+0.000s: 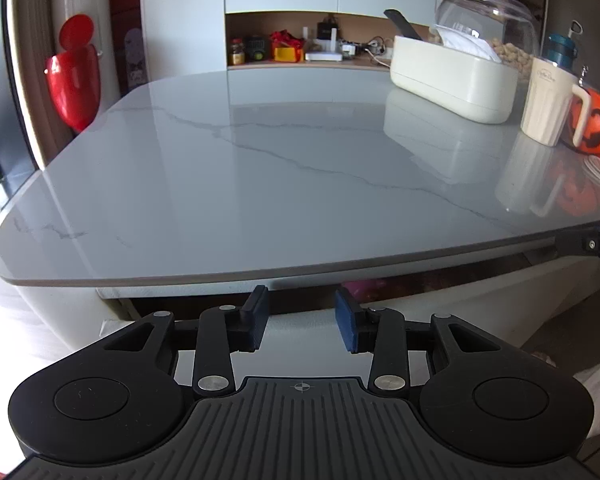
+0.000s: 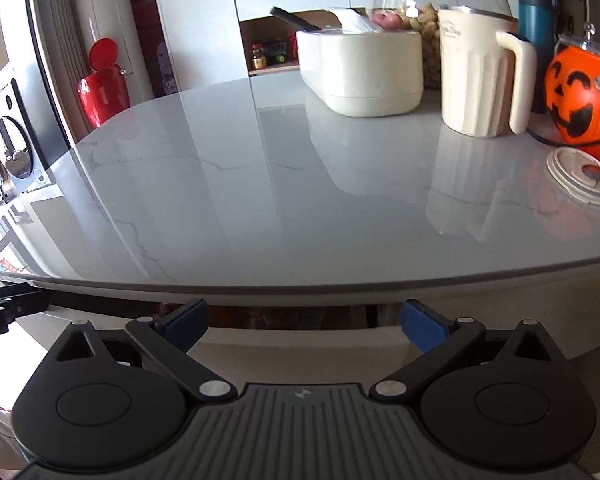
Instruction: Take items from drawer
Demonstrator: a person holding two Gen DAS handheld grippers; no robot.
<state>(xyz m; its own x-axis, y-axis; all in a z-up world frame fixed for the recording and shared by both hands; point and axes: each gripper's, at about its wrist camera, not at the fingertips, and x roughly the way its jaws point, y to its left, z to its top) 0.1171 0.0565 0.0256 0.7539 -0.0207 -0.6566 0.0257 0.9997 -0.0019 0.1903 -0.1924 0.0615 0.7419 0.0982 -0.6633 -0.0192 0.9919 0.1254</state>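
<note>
The left gripper (image 1: 302, 318) has its jaws partly apart with nothing between them; the right gripper (image 2: 305, 326) is spread wide, also empty; both hang just before the drawer (image 2: 292, 340), slightly open under the marble table (image 1: 220, 168); its contents are dim, unclear; farther back stand a cream box (image 1: 452, 80), mug (image 2: 476, 80) and pumpkin bucket (image 2: 580, 100).

place: home, probably dining room | marble table (image 1: 260, 168) — pumpkin bucket (image 2: 580, 104) — cluttered shelves (image 1: 300, 44)
</note>
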